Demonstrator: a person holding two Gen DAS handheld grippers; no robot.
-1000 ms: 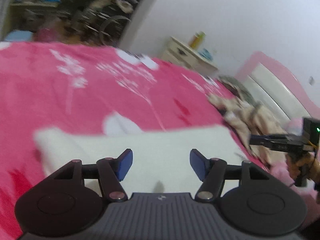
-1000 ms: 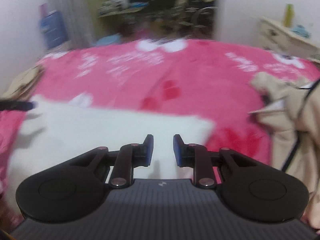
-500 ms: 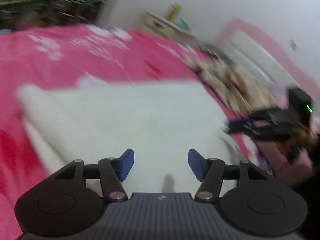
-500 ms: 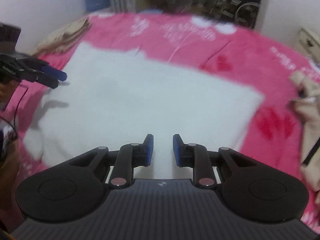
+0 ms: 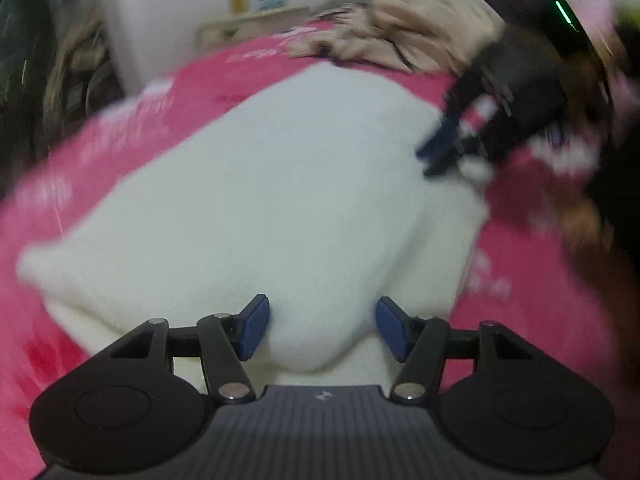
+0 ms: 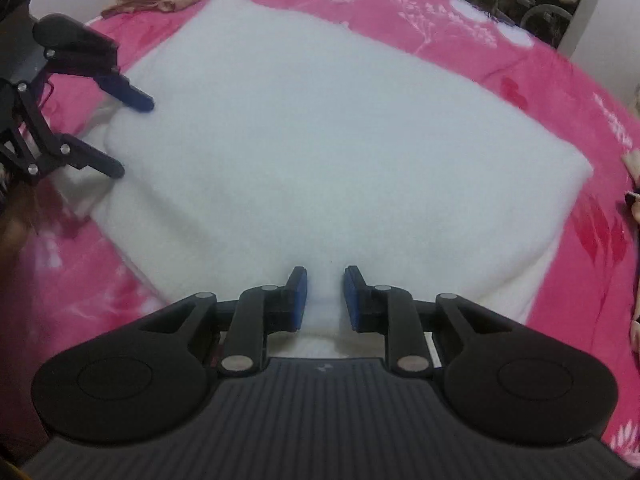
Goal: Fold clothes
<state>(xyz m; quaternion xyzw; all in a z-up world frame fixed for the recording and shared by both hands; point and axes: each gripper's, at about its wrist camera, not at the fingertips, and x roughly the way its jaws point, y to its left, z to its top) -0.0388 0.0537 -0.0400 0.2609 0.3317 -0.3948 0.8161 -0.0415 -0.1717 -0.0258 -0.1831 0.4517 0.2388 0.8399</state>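
While viewed from the left wrist, noted white fleece garment [image 5: 256, 200] filling the frame's centre, already doubled, long axis running lower left to upper right across pink bedspread [image 5: 48, 184]. Left gripper [image 5: 318, 330] seen at bottom centre, jaws wide apart, straddling the rounded near edge of the fold; contact not confirmed. Right gripper [image 5: 444, 152] blurred at upper right, over the far corner. Beige clothing [image 5: 400, 40] heaped beyond.

From the right wrist, observed same garment [image 6: 340, 152] thick, soft, napped, squarish in outline. Right gripper [image 6: 324, 300] at bottom centre, jaws narrowly apart with a ridge of fleece between; clamped or not, cannot tell. Left gripper [image 6: 120, 132] at upper left edge, jaws spread. Judged both equally near for the next fold.
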